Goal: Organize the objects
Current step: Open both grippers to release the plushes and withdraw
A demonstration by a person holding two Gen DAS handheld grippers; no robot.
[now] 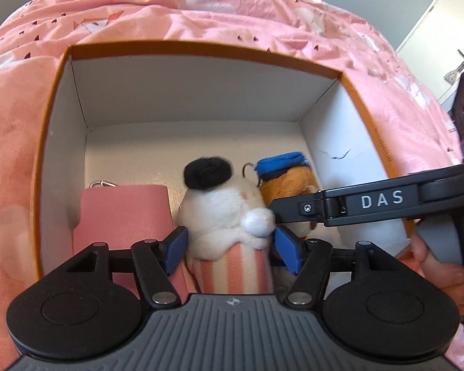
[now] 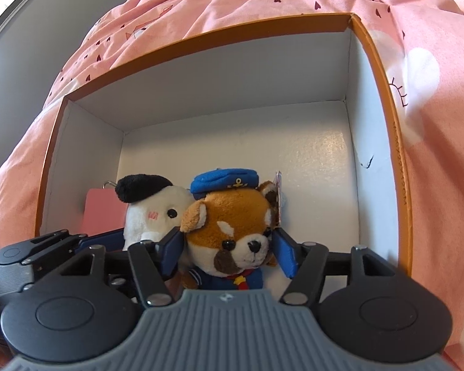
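Left tool (image 1: 232,249) clamps the white plush (image 1: 229,216), right tool (image 2: 229,252) the sailor plush (image 2: 232,232), seating both upright (side by side) in the box (image 2: 383,71).

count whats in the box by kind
plush toys: 2, a white plush with a black hat between the left gripper's fingers, and a red panda plush in a blue cap between the right gripper's fingers
pink items: 1, a flat pink pouch with a metal ring at its top
total: 3, all inside the box
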